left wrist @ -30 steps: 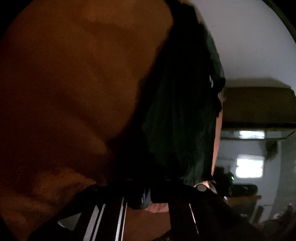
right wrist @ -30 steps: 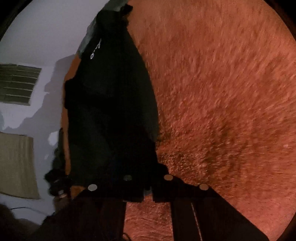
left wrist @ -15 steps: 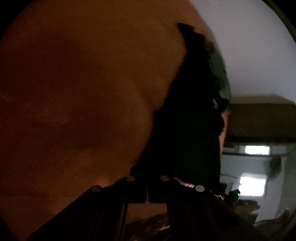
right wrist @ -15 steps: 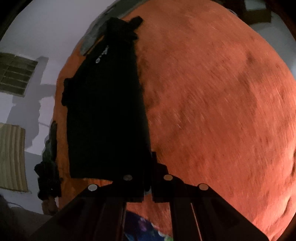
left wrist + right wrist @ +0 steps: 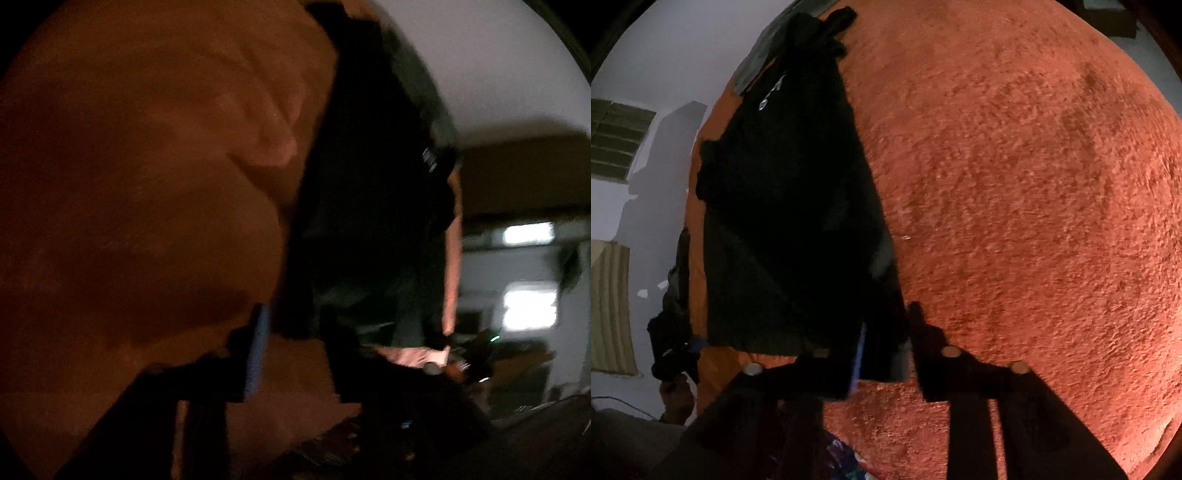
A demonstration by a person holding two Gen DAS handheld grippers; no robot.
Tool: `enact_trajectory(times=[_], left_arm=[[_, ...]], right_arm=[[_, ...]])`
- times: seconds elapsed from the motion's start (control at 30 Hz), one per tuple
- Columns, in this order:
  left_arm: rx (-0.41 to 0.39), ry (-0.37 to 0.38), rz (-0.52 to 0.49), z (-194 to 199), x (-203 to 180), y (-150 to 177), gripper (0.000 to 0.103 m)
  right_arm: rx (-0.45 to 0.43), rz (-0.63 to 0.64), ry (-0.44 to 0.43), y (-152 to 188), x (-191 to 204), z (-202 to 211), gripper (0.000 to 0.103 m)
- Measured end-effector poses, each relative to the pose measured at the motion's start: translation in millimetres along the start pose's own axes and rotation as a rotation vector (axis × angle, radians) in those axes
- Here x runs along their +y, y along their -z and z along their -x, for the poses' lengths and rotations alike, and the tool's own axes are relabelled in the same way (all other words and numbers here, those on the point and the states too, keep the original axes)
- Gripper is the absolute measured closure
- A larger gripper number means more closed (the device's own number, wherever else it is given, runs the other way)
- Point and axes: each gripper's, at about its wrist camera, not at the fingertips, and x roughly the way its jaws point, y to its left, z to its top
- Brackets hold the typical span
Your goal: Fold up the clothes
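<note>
step: release after a fold; dark garment [image 5: 790, 221] is being let down on the orange fuzzy blanket [image 5: 1015, 184]
left gripper [image 5: 295, 354]: jaws opening, fingers apart; near hem of garment sits just past the tips, nothing pinched that I can see; view dark and blurred
right gripper [image 5: 882, 354]: jaws opening, fingers apart; near corner of the garment hangs in the gap, beside the left finger; pads don't look to be pressing it
garment position: long dark strip running away from both grippers toward the far edge of the blanket; small white print [image 5: 772, 94] near the far end; left wrist view shows the same piece [image 5: 365, 203] along the blanket's right side
fold state: looks folded lengthwise, edges roughly straight; judgement only, too dark for layers
how to do it well: open fully before pulling back so the corner doesn't drag; lift both grippers away evenly; check near hem lies flat, no curl under; next fold probably end to end
risk: corner snagging on right gripper's finger, pulling the fold open
surface: blanket, shaggy pile, soft ridges and dents [image 5: 266, 147]; cloth will grip rather than slide
room: dim; pale wall [image 5: 665, 66], slatted vent [image 5: 617, 140], bright window patches [image 5: 528, 310], dark clutter beyond the blanket edge, unclear
</note>
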Motion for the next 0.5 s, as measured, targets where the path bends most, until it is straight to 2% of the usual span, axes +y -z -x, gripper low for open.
enact_trajectory(times=[0.1,0.23,0.27,0.3,0.33,0.37,0.5], left_arm=[[0.051,0.056,0.031,-20,3,-4,0.064],[0.043,0.129,0.047,-31,2,-4,0.067],[0.039,0.133,0.052,-36,-1,-5,0.097],[0.027,0.122,0.055,-33,2,-2,0.097],[0.012,0.109,0.058,-29,6,2,0.097],[-0.003,0.096,0.061,-25,11,5,0.098],[-0.036,-0.001,0.075,3,0,12,0.098]], right_arm=[[0.005,-0.022,-0.033,2,-4,-1,0.075],[0.001,-0.031,-0.070,6,-2,-5,0.075],[-0.002,-0.033,-0.081,7,0,-10,0.075],[-0.004,-0.036,-0.085,8,2,-14,0.077],[-0.008,-0.034,-0.072,10,6,-19,0.093],[-0.017,-0.023,-0.049,10,12,-22,0.101],[-0.080,-0.004,-0.013,15,21,-7,0.100]])
